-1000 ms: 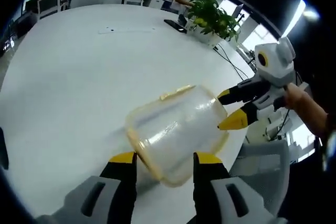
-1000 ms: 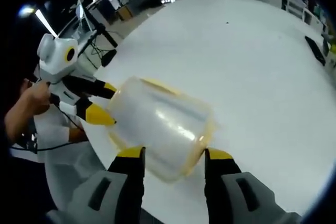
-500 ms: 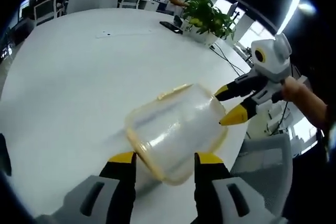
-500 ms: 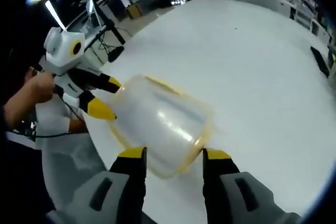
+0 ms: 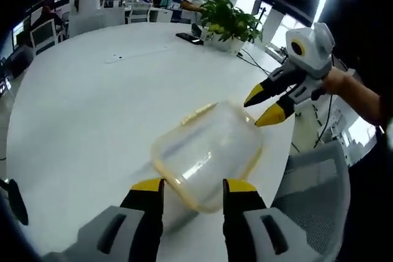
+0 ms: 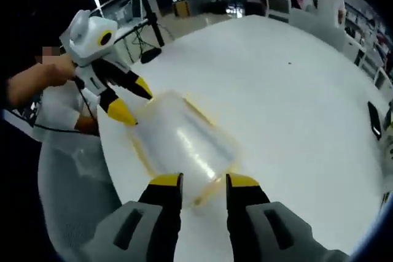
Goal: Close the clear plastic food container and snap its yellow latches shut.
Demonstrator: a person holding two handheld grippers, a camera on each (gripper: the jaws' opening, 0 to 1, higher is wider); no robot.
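Note:
A clear plastic container (image 5: 206, 151) with a yellow rim and a yellow latch (image 5: 198, 112) lies on the white round table (image 5: 92, 102), close to its edge. In the left gripper view my left gripper (image 5: 193, 185) is open, its yellow tips on either side of the container's near end. My right gripper (image 5: 263, 107) comes in from the right, open, with its tips at the container's far corner. From the right gripper view the container (image 6: 181, 142) lies ahead of my right gripper (image 6: 204, 180), and my left gripper (image 6: 132, 101) stands open at its far end.
A potted plant (image 5: 230, 26) and a dark flat object (image 5: 187, 38) sit at the table's far side. A grey chair (image 5: 313, 182) stands just past the table edge by the container; the same chair (image 6: 67, 176) shows in the right gripper view. A person's hand (image 5: 356, 93) holds the right gripper.
Both cameras have pulled up and back, so the container looks smaller. My right gripper's jaws have come somewhat closer together. The container lies where it was.

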